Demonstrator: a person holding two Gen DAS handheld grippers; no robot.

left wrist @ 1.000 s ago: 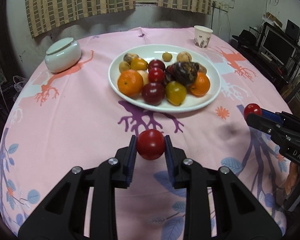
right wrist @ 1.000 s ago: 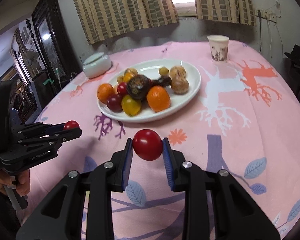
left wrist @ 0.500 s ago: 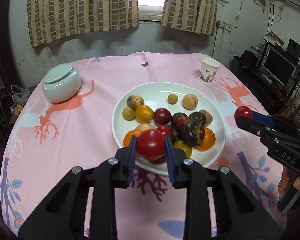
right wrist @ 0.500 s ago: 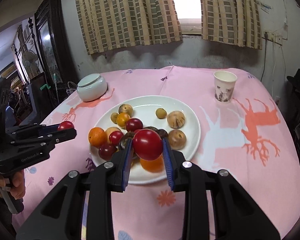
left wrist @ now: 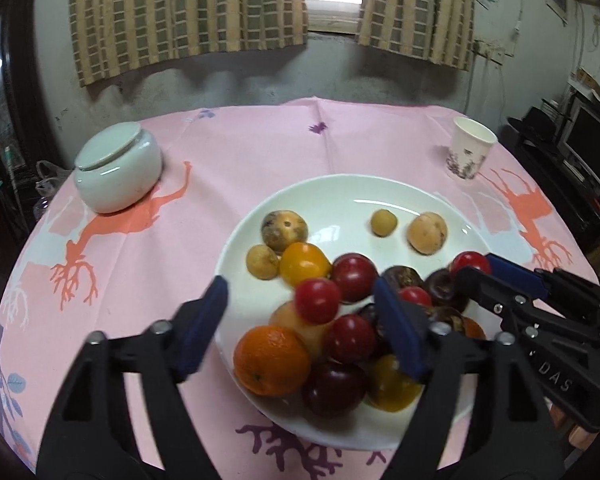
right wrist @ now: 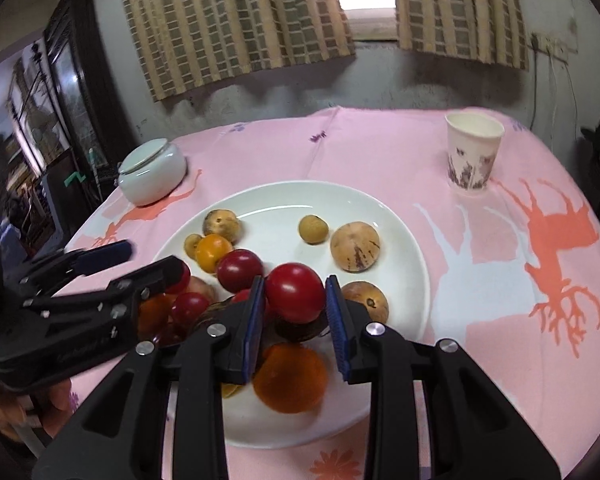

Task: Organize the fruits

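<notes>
Two glossy red tomatoes matter now. One (left wrist: 317, 301) sits free atop the heaped fruit between the left gripper's (left wrist: 300, 328) wide-spread jaws. The other (right wrist: 294, 298) stays between the right gripper's (right wrist: 296, 320) blue pads, directly above the pile; whether both pads touch it is unclear. Underneath lies a smooth white plate (right wrist: 404, 240) on pink cloth (right wrist: 380, 152).

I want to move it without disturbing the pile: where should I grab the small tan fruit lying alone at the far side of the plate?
Across the middle of the small tan fruit, from straight above: it is round and nothing touches it.
</notes>
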